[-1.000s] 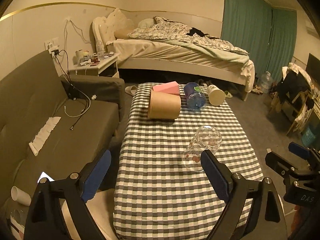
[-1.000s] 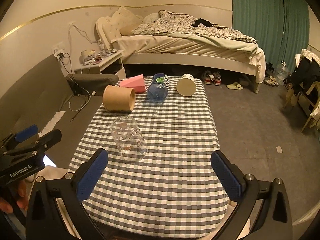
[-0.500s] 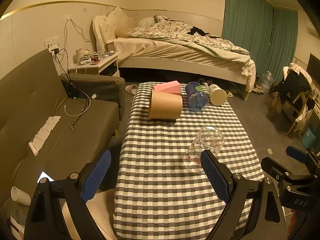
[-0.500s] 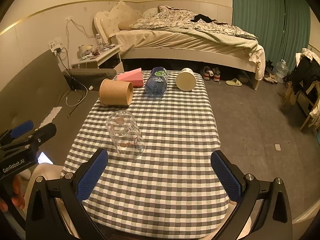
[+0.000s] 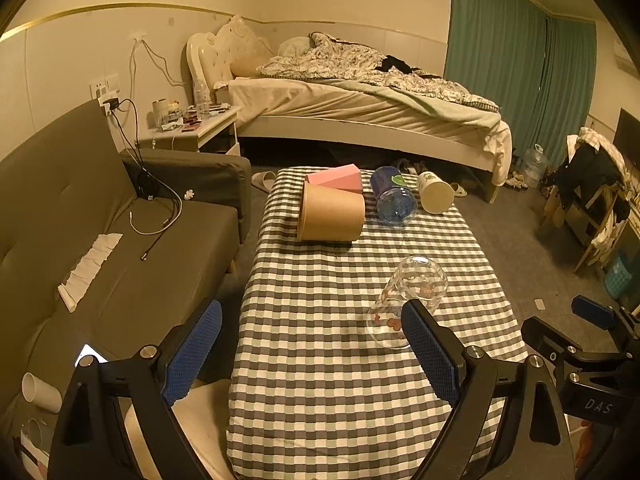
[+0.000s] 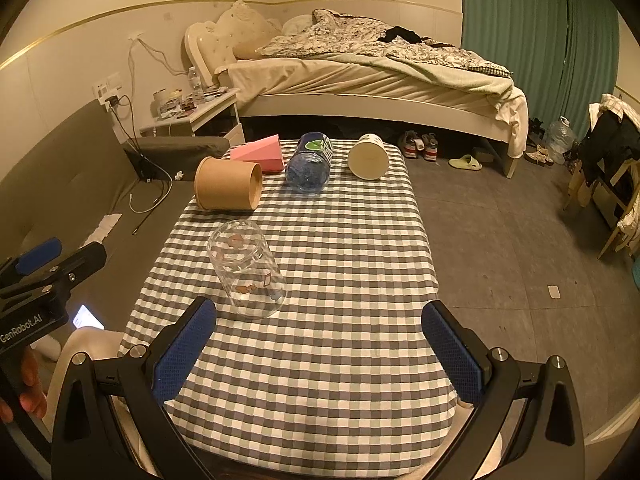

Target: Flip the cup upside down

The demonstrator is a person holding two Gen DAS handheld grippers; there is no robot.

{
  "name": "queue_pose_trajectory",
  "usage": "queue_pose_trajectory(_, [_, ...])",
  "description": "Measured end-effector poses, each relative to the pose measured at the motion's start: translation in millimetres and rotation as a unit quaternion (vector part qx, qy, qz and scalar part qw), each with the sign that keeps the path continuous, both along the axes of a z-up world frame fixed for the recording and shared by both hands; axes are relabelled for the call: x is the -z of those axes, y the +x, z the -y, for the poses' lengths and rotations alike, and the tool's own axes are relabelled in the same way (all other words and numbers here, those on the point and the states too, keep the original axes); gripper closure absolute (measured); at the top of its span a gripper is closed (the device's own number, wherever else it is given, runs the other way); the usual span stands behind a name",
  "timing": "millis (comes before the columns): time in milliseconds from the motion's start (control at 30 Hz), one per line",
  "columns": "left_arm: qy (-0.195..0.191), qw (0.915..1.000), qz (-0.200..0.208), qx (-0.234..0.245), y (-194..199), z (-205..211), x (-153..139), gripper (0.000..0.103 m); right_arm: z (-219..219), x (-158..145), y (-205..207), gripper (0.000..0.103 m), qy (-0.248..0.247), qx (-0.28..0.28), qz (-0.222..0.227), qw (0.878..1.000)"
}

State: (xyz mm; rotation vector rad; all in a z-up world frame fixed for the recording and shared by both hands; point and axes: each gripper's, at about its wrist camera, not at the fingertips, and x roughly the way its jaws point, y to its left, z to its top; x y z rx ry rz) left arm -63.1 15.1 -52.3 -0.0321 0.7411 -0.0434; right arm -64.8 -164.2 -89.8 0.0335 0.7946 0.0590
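Glass cup (image 6: 246, 268): lying sideways; we are edging closer, both grippers (image 5: 312, 354) (image 6: 318, 346) spread apart, gripping nothing.

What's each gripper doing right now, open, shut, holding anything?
Left gripper: open, holding nothing, beside the clear glass cup.
Right gripper: open, holding nothing, above the checkered table.

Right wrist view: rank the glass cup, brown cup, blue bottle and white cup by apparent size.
1. Glass cup, though it lies nearest the camera.
2. Brown cup.
3. Blue bottle.
4. White cup.
The last two look close; both lie end-on, so their order is unsure.
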Motion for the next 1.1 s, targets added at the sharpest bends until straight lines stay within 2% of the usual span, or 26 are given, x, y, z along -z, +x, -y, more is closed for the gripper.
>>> queue_pose_trajectory(1100, [0.0, 1.0, 0.006, -0.008, -4.5, -4.2, -7.7, 0.009, -2.1, 4.1, -4.0, 0.0, 0.0, -0.001, -0.004, 1.0])
